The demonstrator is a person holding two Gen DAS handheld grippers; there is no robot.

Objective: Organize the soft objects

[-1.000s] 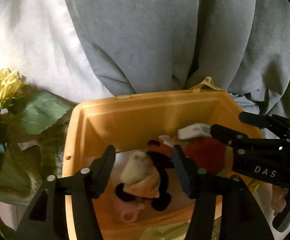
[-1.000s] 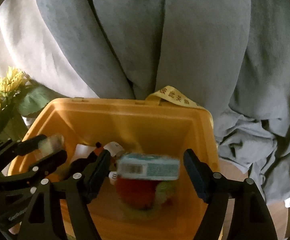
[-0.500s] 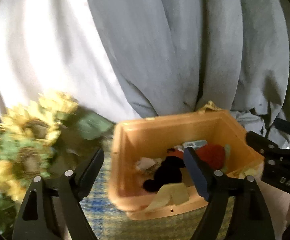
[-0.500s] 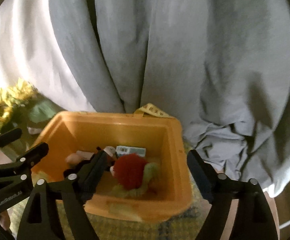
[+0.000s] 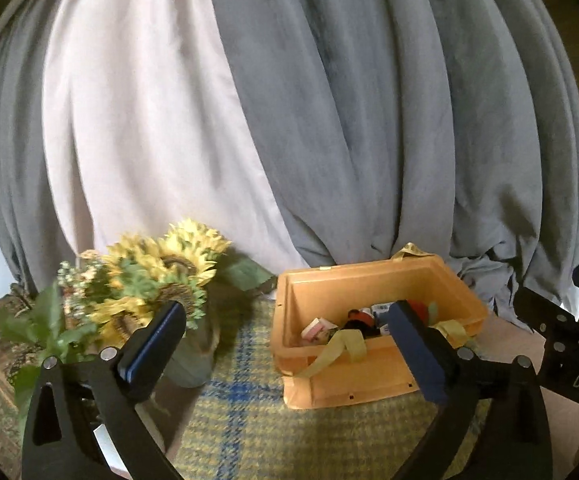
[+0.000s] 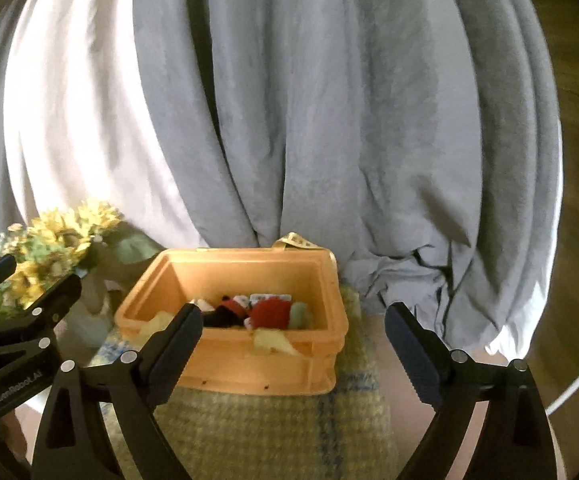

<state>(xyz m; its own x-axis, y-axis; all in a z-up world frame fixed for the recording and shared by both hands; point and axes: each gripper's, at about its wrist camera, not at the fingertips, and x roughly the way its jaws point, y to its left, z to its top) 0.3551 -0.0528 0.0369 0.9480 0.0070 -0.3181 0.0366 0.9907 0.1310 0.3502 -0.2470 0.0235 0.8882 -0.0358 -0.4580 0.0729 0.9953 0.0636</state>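
The left hand-held gripper point(image 5: 285, 344) hangs with its two black fingers spread wide apart and nothing between them, pulled back from the orange rectangular plastic bin point(image 5: 353, 384). The right hand-held gripper point(image 6: 293, 340) is likewise spread wide and empty, facing the same bin point(image 6: 249, 372) from the near side.

Inside the bin lie the soft things: a fuzzy red plush ball point(image 6: 270, 312), a black plush toy point(image 6: 221, 315) just left of it, a pale green soft piece point(image 6: 298, 314) on its right, and what seems to be a small white-and-blue packet point(image 6: 269, 298) behind, too blurred to be sure. A limp yellow-green cloth strip point(image 5: 339, 346) drapes over the bin's front rim and hangs down the outer wall.

The bin stands on a yellow-green woven plaid mat with blue lines point(image 5: 245, 420) covering the worktop. To the left of the bin, apart from it, stands a bunch of artificial sunflowers with green leaves point(image 5: 161, 272). Behind everything hang grey and white draped curtains point(image 5: 329, 120).
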